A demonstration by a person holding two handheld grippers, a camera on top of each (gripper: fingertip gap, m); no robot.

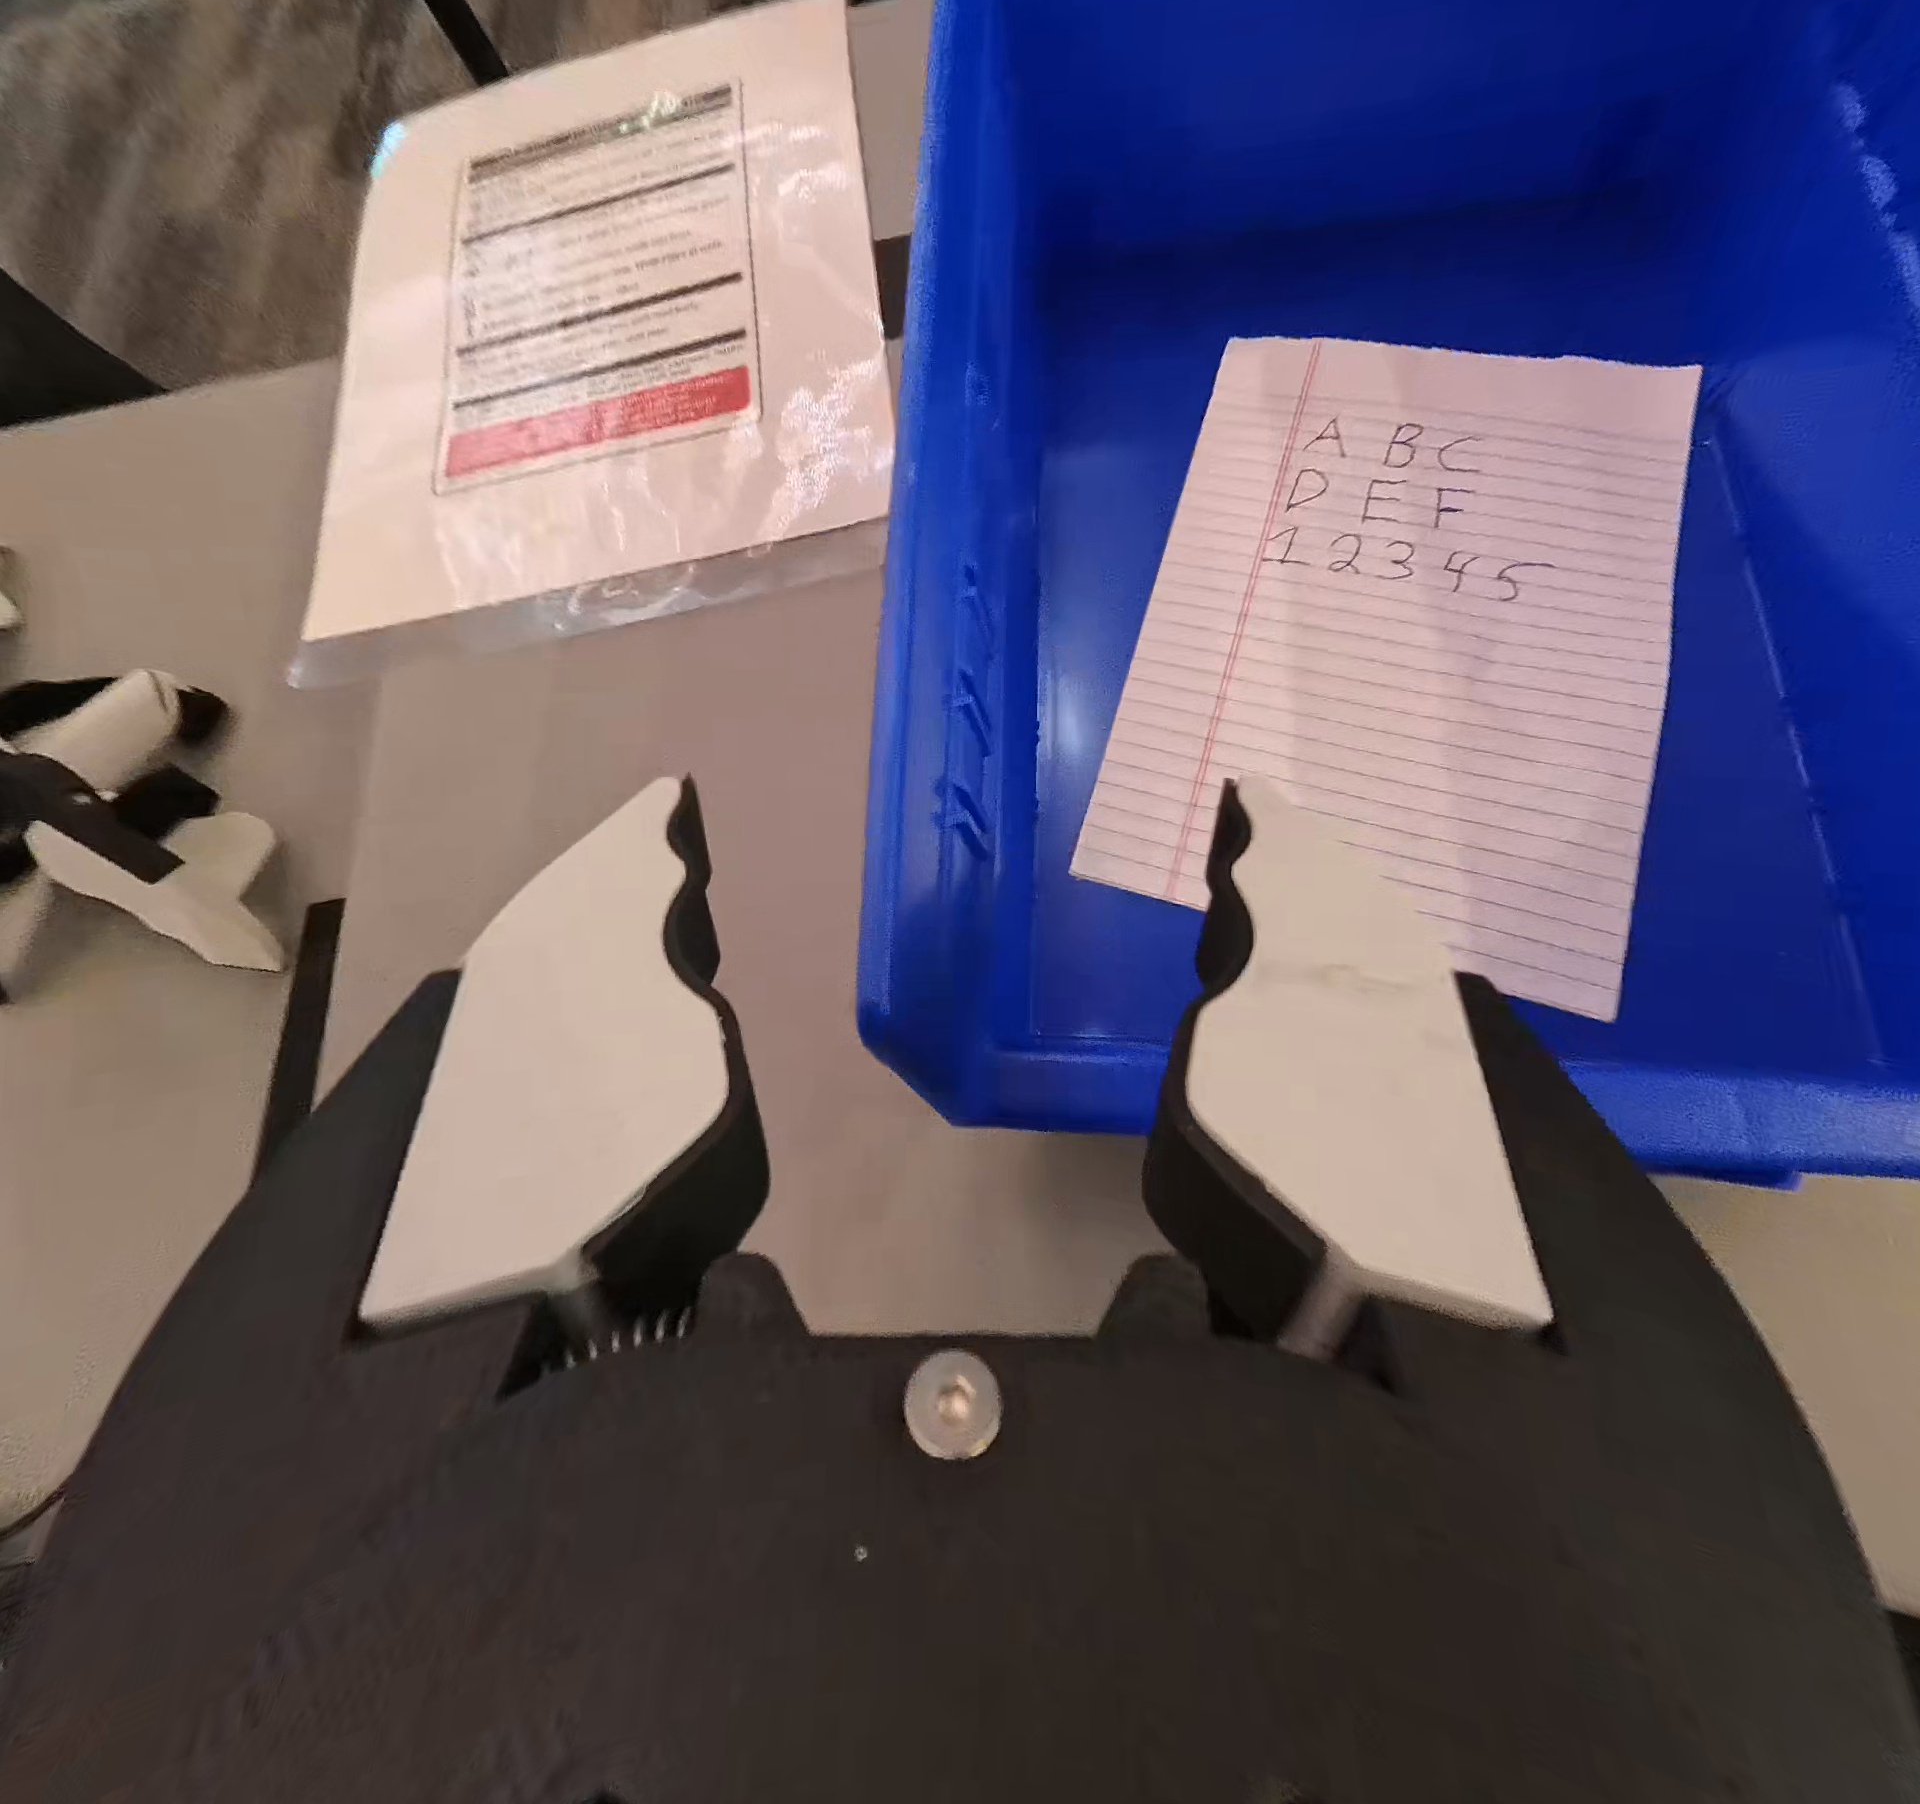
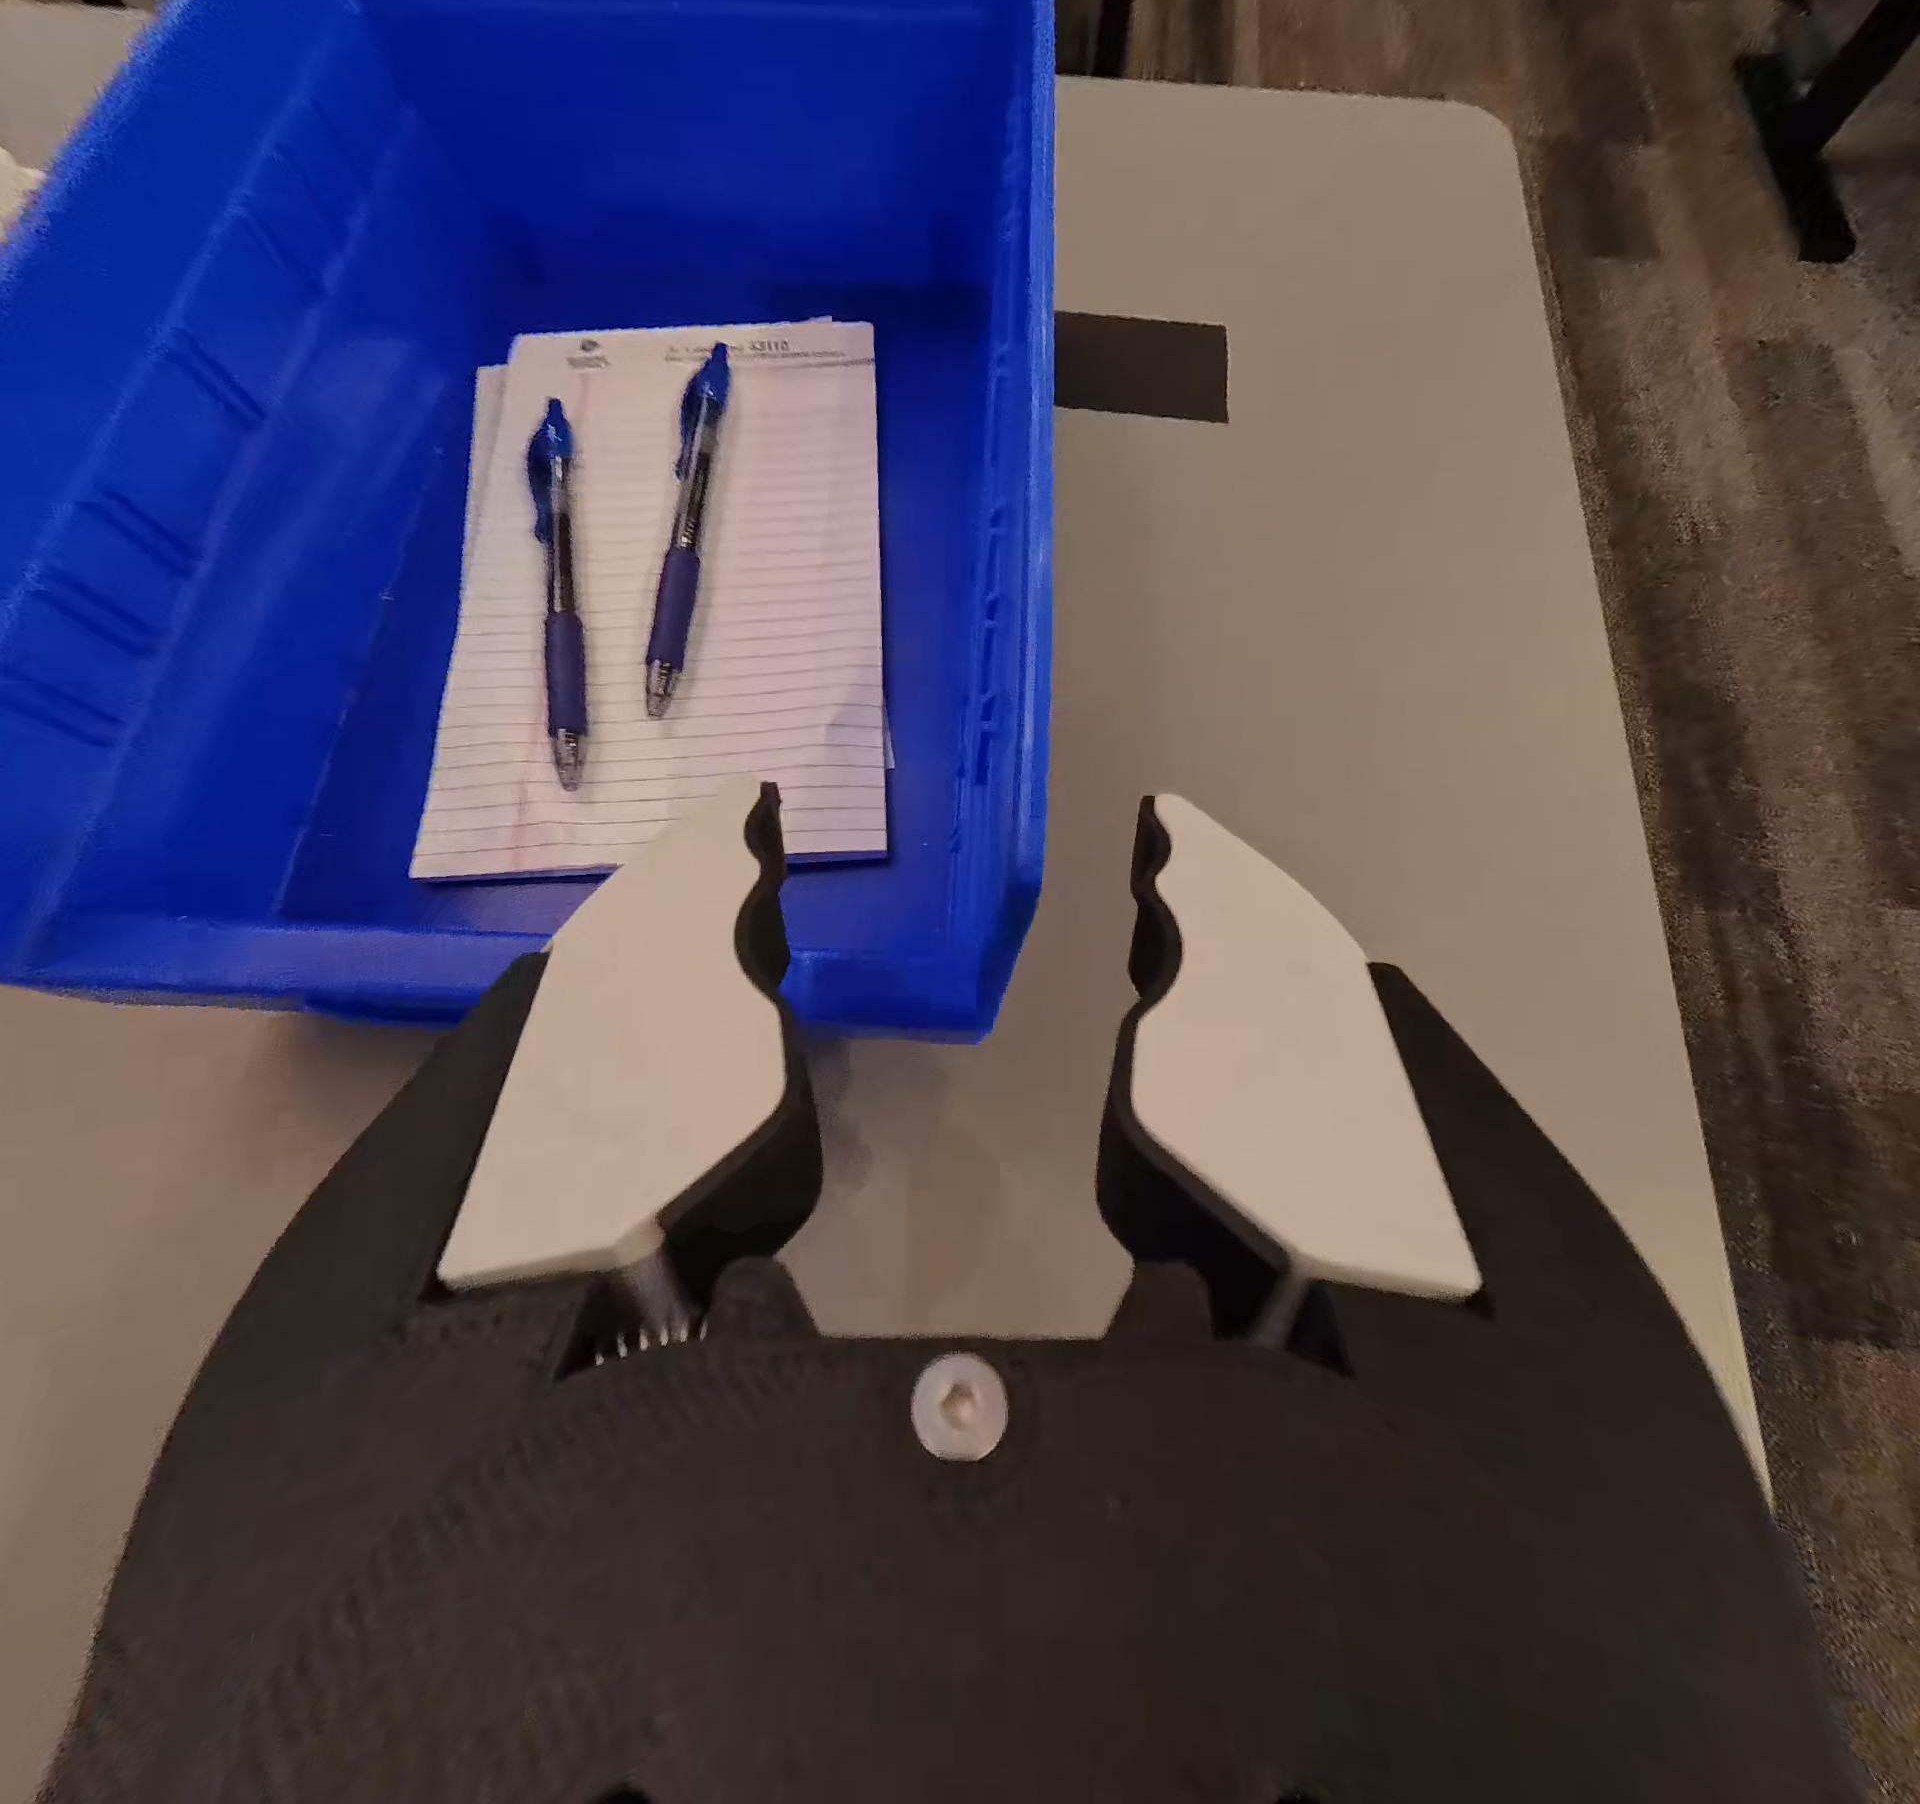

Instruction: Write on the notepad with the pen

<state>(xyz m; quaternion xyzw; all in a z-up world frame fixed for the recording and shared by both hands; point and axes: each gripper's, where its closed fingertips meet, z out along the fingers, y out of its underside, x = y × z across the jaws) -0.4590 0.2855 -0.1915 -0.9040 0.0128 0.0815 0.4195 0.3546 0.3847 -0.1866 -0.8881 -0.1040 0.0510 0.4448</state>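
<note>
Lying flat on the floor of a blue plastic bin [image 2: 156, 424], the white lined notepad [image 2: 769, 611] carries two blue retractable pens [image 2: 561, 601], side by side, tips toward the bin's near wall. The right gripper [image 2: 951, 798] hangs spread and empty over the bin's near right corner. The left gripper [image 1: 956, 788], also released, straddles another bin's left wall [image 1: 935, 611], where a loose lined sheet with handwriting [image 1: 1455, 715] rests.

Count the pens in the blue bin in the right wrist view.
2. Both lie on the lined notepad inside the blue bin: the left pen and the right pen, side by side, tips toward the camera. None seems hidden.
</note>
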